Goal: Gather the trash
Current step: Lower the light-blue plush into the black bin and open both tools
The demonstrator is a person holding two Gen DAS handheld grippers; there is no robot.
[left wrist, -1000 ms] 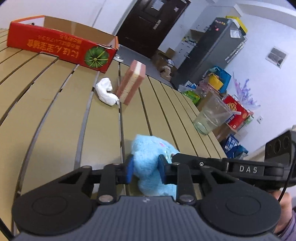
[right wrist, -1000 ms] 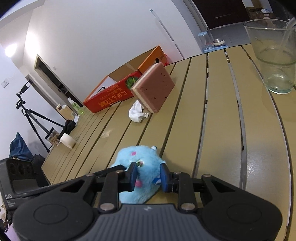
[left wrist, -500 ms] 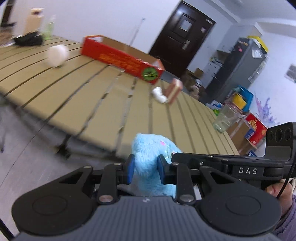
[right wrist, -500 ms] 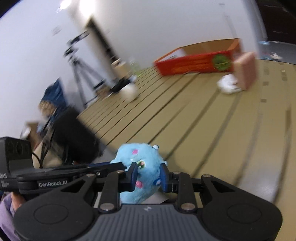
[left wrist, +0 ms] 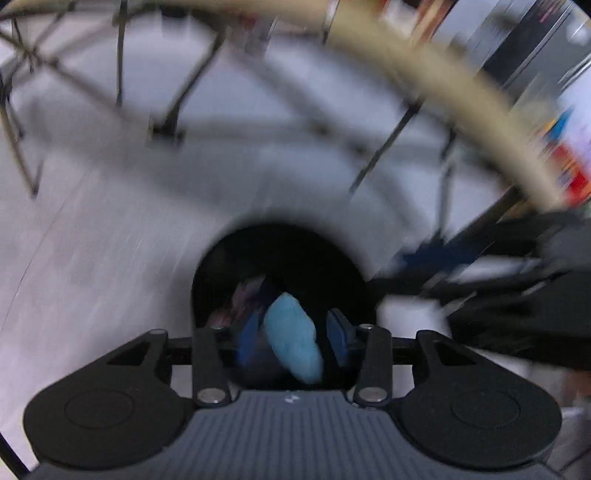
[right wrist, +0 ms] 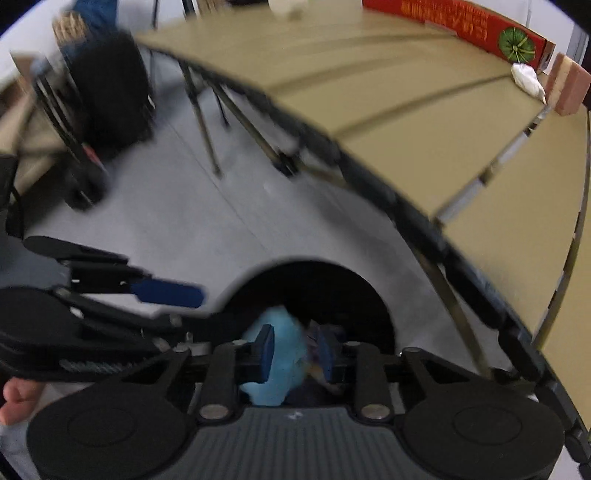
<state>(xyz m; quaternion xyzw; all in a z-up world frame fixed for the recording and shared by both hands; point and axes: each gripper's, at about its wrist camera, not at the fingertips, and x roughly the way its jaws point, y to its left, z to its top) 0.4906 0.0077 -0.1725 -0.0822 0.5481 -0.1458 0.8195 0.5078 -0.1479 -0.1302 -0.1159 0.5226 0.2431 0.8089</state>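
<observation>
A fluffy blue plush toy (left wrist: 293, 341) hangs over the dark round opening of a black bin (left wrist: 280, 251) on the floor. My left gripper (left wrist: 291, 341) has its blue pads spread wider than the toy, with gaps at both sides. My right gripper (right wrist: 295, 350) also frames the toy (right wrist: 282, 354), with its left pad against the toy and a gap on the right. The bin (right wrist: 314, 284) holds some paper scraps. A crumpled white tissue (right wrist: 526, 79) and a pink-brown sponge block (right wrist: 567, 88) lie on the slatted table (right wrist: 406, 110).
A red cardboard box (right wrist: 469, 26) sits at the table's far side. Table legs (right wrist: 207, 129) stand on the grey floor. A black bag (right wrist: 110, 85) and folded chair are at the left. The left wrist view is heavily motion-blurred.
Both grippers carried the blue toy off the table edge and down over the black bin. The left jaws have spread apart and the right jaws look wider too.
</observation>
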